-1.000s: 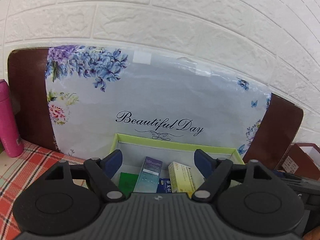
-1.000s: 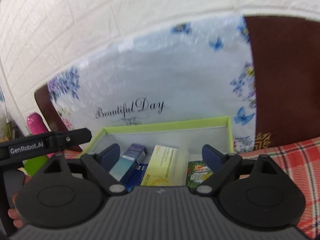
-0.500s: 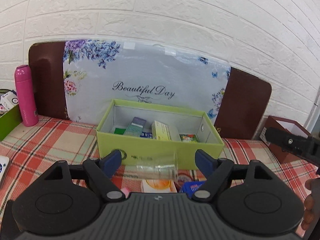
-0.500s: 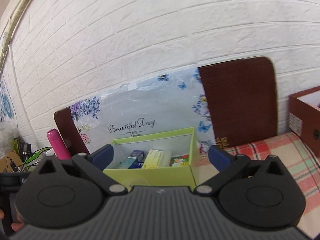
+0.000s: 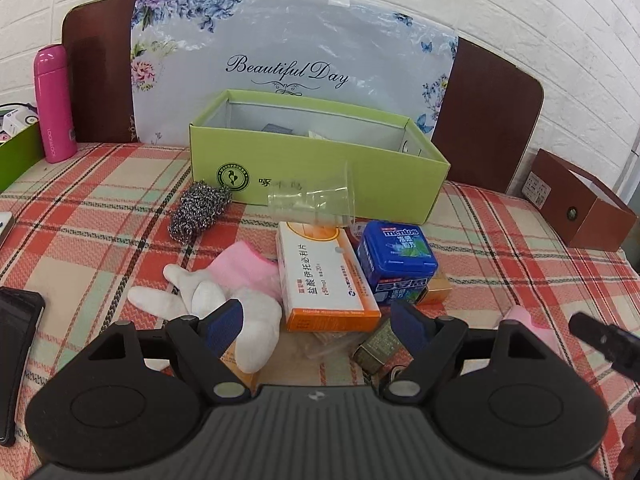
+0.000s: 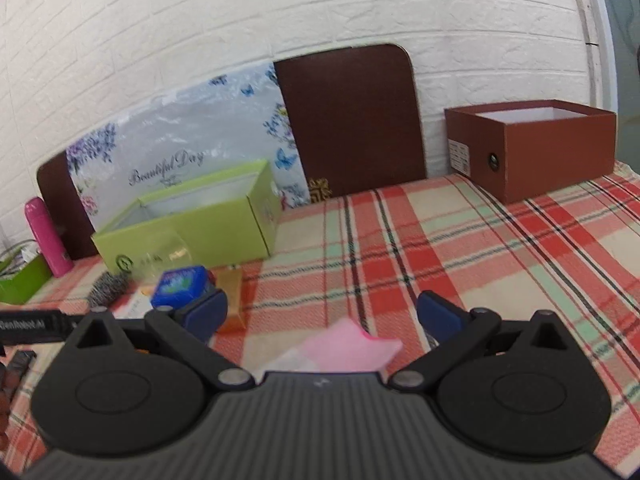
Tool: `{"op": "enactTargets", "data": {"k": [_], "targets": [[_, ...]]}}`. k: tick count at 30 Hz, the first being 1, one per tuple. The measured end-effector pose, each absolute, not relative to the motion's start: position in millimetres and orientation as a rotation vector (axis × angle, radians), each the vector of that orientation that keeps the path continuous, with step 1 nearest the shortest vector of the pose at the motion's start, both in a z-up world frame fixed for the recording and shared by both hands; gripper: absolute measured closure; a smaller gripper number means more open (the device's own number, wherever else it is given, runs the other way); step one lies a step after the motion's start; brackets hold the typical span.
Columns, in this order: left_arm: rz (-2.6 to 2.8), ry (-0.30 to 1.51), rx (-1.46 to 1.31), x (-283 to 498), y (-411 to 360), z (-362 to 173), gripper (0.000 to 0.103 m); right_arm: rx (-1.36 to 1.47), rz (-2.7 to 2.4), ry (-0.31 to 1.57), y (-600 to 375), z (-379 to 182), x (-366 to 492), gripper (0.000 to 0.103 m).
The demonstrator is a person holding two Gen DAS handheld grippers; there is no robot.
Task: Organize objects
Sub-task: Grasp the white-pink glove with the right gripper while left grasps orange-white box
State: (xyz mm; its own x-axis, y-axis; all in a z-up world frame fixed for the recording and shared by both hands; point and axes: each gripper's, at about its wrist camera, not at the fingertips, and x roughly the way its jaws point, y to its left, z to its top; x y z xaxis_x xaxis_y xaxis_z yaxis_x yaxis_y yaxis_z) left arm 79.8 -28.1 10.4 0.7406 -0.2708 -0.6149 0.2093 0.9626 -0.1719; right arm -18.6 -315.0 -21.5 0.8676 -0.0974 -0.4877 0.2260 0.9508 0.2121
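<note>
Plaid-covered counter (image 5: 100,200) holds scattered clutter before the green box (image 5: 320,168); both grippers, left (image 5: 318,322) and right (image 6: 322,312), hover with fingers spread, empty.

Left gripper (image 5: 316,320) jaws spread wide, right gripper (image 6: 322,310) likewise, both empty

A plaid tablecloth (image 5: 500,240) carries a green box (image 5: 320,176), steel scourer (image 5: 200,210), orange medicine box (image 5: 324,276), Mentos tin (image 5: 396,260), gloves (image 5: 224,288) and brown box (image 6: 536,148).

White brick wall (image 5: 500,8) behind; flowered board (image 5: 296,48) leaning against it; pink bottle (image 5: 54,100) upright at left on checked cloth (image 6: 480,248).
</note>
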Motion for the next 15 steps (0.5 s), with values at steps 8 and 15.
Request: {"op": "enactTargets", "data": {"k": [8,15], "targets": [[-0.264,0.711,-0.085,83.5,-32.0,3.0,0.019,0.286,-0.160,0.646,-306.9,-62.7,-13.8,0.000],[-0.246,0.719,-0.077,108.0,-38.5,-1.7,0.019,0.031,-0.034,0.671,-252.9,-66.0,6.5,0.025]]}}
